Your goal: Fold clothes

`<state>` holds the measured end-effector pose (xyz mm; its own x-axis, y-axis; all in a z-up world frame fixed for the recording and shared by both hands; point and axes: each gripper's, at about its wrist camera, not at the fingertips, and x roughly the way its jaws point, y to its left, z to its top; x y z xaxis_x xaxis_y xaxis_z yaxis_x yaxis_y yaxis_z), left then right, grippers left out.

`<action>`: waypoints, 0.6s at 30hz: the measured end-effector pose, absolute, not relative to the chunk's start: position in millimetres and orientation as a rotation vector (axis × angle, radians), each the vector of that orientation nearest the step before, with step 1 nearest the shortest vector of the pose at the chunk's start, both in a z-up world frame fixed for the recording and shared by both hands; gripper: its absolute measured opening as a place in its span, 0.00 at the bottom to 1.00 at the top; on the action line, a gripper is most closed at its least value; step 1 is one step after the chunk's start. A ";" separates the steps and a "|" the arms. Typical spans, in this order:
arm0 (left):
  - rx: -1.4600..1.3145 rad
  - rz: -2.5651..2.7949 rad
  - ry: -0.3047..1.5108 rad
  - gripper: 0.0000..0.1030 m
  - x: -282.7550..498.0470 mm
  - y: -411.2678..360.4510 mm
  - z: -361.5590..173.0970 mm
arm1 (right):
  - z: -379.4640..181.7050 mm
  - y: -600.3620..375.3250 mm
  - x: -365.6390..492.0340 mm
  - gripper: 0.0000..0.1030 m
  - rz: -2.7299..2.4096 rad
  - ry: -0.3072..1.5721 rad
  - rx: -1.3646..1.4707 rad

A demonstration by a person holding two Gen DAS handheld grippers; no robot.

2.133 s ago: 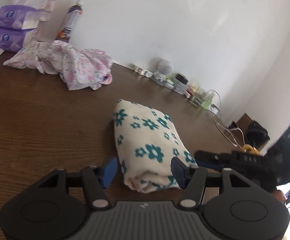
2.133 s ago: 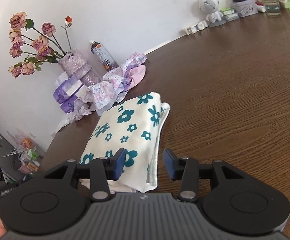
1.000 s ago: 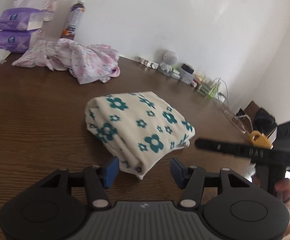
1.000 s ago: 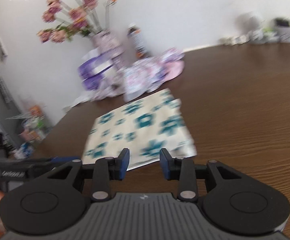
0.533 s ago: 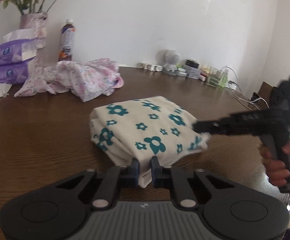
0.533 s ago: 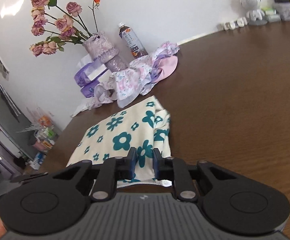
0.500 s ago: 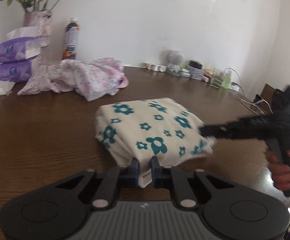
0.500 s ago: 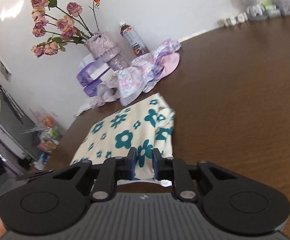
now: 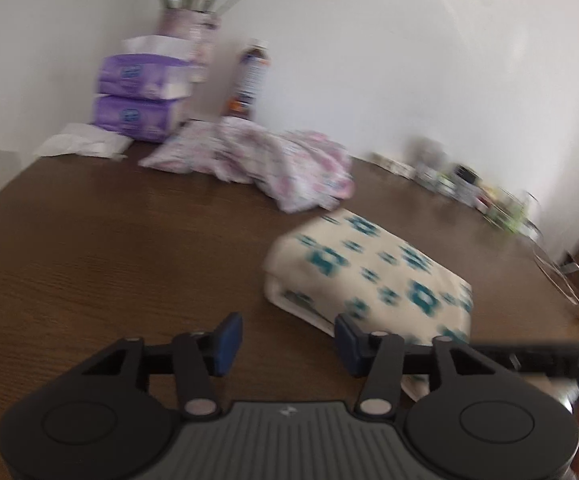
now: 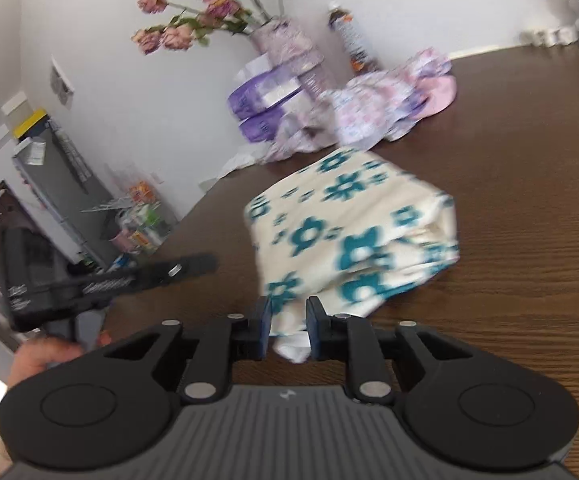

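Two garments (image 9: 369,276) (image 9: 265,168), two tissue packs (image 9: 141,76) (image 9: 133,114), one bottle (image 9: 249,80), one vase (image 10: 285,40)

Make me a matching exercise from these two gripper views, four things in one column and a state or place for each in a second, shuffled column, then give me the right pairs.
Things
1. left gripper
2. right gripper
3. folded cream cloth with teal flowers
4. crumpled pink floral garment

States or places
A. lies unfolded near the wall, in front of the purple tissue packs
B. shut on a corner of fabric
C. open, holding nothing
D. lies as a compact bundle on the brown wooden table, one corner pinched

Pairs: 1-C, 2-B, 3-D, 4-A
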<state>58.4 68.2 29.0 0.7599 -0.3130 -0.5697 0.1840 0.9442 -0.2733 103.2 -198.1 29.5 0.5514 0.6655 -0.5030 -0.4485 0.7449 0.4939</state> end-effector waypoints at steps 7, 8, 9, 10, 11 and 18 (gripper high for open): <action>0.040 -0.406 0.605 0.70 42.4 -20.8 36.0 | 28.9 -230.3 106.1 0.39 0.451 0.664 0.167; 0.076 -0.393 0.597 0.70 40.6 -31.7 34.0 | 27.6 -231.0 108.6 0.39 0.447 0.665 0.165; 0.110 -0.380 0.590 0.70 39.1 -41.9 32.0 | 26.3 -231.6 111.1 0.39 0.443 0.666 0.164; 0.133 -0.363 0.586 0.69 39.9 -47.8 29.8 | 25.0 -232.3 113.7 0.39 0.438 0.667 0.162; 0.160 -0.335 0.584 0.62 40.4 -52.6 26.7 | 23.7 -233.0 115.8 0.39 0.436 0.668 0.164; 0.259 -0.210 0.552 0.31 34.6 -58.4 18.7 | 22.3 -227.7 112.2 0.41 0.470 0.662 0.186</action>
<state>34.6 -58.4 18.7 0.8315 -0.1264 -0.5410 0.2647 0.9463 0.1858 112.2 -227.7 22.3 0.6889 0.4754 -0.5471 -0.3590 0.8795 0.3123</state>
